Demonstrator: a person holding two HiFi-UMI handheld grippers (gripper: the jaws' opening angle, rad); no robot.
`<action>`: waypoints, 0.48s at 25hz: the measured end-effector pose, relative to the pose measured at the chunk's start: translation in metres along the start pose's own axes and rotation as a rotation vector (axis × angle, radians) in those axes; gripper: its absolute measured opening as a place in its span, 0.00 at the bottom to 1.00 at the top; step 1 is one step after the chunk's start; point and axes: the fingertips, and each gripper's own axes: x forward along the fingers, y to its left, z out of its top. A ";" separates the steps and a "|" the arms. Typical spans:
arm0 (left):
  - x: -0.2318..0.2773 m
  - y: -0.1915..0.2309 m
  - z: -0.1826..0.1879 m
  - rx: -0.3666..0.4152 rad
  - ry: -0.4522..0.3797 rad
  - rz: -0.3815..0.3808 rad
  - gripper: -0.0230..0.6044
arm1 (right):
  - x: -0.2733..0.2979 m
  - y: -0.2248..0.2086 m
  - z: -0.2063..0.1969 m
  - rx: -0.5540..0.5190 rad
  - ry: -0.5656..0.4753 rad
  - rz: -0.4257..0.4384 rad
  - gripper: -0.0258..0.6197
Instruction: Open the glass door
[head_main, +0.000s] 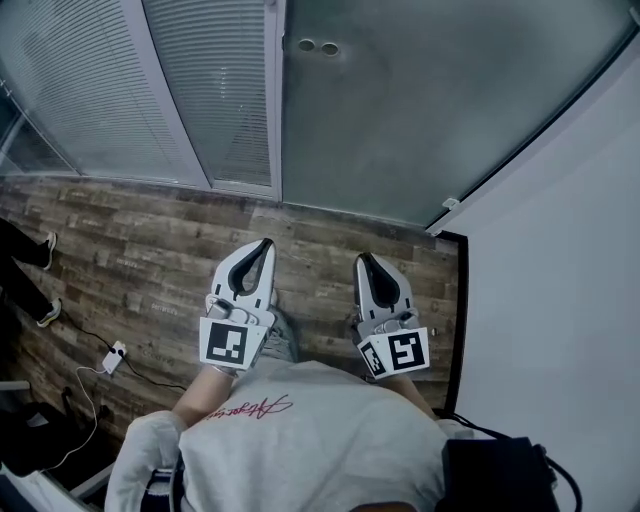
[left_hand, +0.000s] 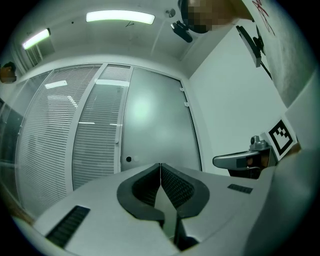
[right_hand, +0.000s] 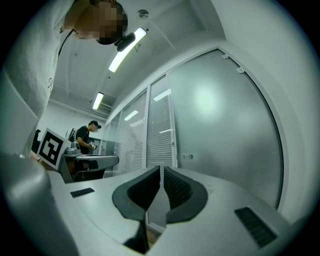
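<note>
The frosted glass door (head_main: 430, 100) stands closed ahead of me, with two small round fittings (head_main: 318, 46) near its left edge. My left gripper (head_main: 264, 243) and right gripper (head_main: 361, 259) are held side by side over the wooden floor, both pointing at the door and well short of it. In the left gripper view the jaws (left_hand: 160, 165) are shut and empty, with the door (left_hand: 155, 125) beyond them. The right gripper (right_hand: 161, 169) is shut on nothing too, and faces the door (right_hand: 225, 125) and its round fittings (right_hand: 186, 156).
Glass partitions with blinds (head_main: 120, 90) run left of the door. A white wall (head_main: 560, 300) closes the right side. A cable and white adapter (head_main: 113, 357) lie on the floor at left, near another person's feet (head_main: 40, 280). That person (right_hand: 87, 137) stands far off.
</note>
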 end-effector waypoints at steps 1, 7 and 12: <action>0.011 0.006 -0.001 -0.001 -0.002 -0.006 0.06 | 0.008 -0.005 -0.001 0.001 0.000 -0.008 0.09; 0.072 0.045 -0.006 -0.005 -0.006 -0.066 0.06 | 0.070 -0.030 -0.005 -0.002 0.001 -0.054 0.09; 0.129 0.082 -0.005 -0.011 -0.011 -0.128 0.06 | 0.137 -0.047 0.000 -0.021 -0.012 -0.087 0.09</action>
